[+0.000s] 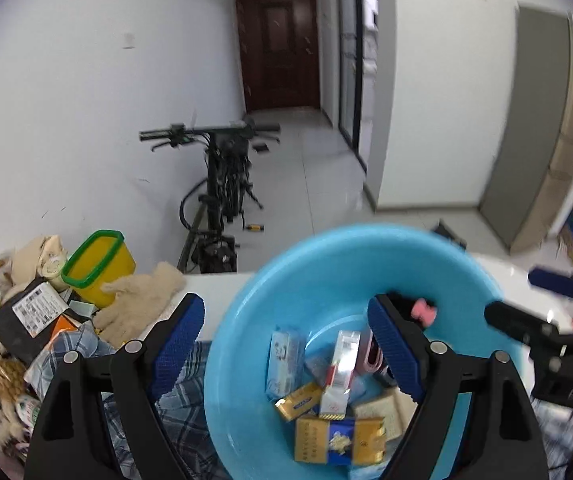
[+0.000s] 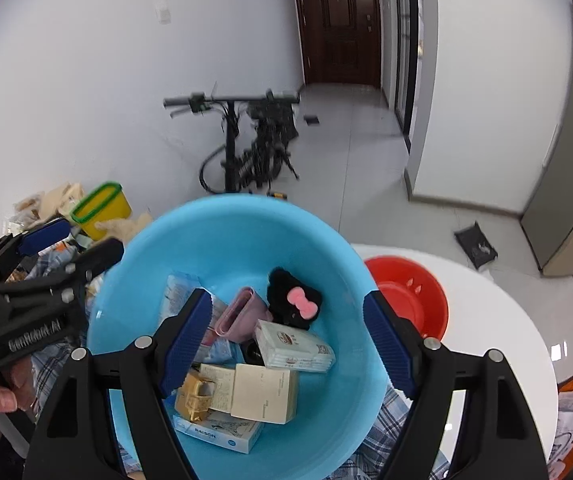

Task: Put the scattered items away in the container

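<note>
A light blue plastic basin [image 1: 326, 264] [image 2: 238, 224] stands on the white table, on a plaid cloth [image 1: 190, 412]. It holds several small boxes [image 2: 264, 394], a pink pouch [image 2: 242, 314] and a black fluffy item with a pink bow [image 2: 298, 300]. My left gripper [image 1: 290, 344] is open and empty, its left finger outside the basin's left rim and its right finger over the inside. My right gripper [image 2: 286, 340] is open and empty above the basin's contents. Each gripper shows at the edge of the other's view.
A heap lies left of the basin: a yellow tub with a green rim [image 1: 98, 268], a beige glove [image 1: 142, 300], a black packet [image 1: 34, 320] and snack bags. A red bowl [image 2: 410, 296] stands right of the basin. A bicycle [image 1: 218, 184] leans by the far wall.
</note>
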A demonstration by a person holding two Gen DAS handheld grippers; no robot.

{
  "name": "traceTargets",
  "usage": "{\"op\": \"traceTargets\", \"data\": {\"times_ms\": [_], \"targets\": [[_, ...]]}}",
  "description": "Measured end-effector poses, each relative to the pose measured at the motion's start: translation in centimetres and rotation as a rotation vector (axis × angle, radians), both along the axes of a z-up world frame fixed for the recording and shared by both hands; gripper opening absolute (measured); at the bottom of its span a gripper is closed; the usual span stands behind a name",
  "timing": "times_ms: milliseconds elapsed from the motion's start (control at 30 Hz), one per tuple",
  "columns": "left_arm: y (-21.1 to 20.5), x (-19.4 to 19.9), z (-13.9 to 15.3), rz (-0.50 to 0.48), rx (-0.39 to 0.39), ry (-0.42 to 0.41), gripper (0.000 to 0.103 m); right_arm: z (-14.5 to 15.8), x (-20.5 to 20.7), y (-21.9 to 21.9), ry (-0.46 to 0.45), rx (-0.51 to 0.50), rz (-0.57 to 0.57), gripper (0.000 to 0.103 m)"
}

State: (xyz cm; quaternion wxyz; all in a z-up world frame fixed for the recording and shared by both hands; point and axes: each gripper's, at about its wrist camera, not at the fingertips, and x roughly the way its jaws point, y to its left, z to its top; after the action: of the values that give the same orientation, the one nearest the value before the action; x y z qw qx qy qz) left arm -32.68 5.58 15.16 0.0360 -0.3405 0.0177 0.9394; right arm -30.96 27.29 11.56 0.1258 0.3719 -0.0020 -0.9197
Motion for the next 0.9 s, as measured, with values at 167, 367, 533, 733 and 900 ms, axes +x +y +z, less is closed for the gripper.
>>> {"op": "traceTargets", "data": {"times_ms": [167, 367, 533, 733, 900], "targets": [[-0.9, 4.1, 2.9, 0.016, 0.048, 0.247, 0.090, 3.3, 5.5, 0.2, 0.319, -0.001, -0.026, 0.095], [-2.3, 8.4, 4.9, -0.009, 0.130, 0.460, 0.103, 5.0, 9.4, 0.7, 0.535, -0.026, -0.058, 0.103], [-2.1, 9.5, 5.0, -0.027, 0.093, 0.443, 0.103, 4.6, 9.0, 0.5, 0.471, -0.014, -0.074, 0.103], [-2.5, 11.2, 4.9, -0.064, 0.133, 0.382, 0.103, 4.5, 10.9, 1.5, 0.419, -0.035, -0.079, 0.103], [-3.5, 14.3, 5.4, -0.077, 0.191, 0.374, 0.103, 5.2, 14.6, 1.3, 0.415, -0.043, -0.049, 0.103]]}}
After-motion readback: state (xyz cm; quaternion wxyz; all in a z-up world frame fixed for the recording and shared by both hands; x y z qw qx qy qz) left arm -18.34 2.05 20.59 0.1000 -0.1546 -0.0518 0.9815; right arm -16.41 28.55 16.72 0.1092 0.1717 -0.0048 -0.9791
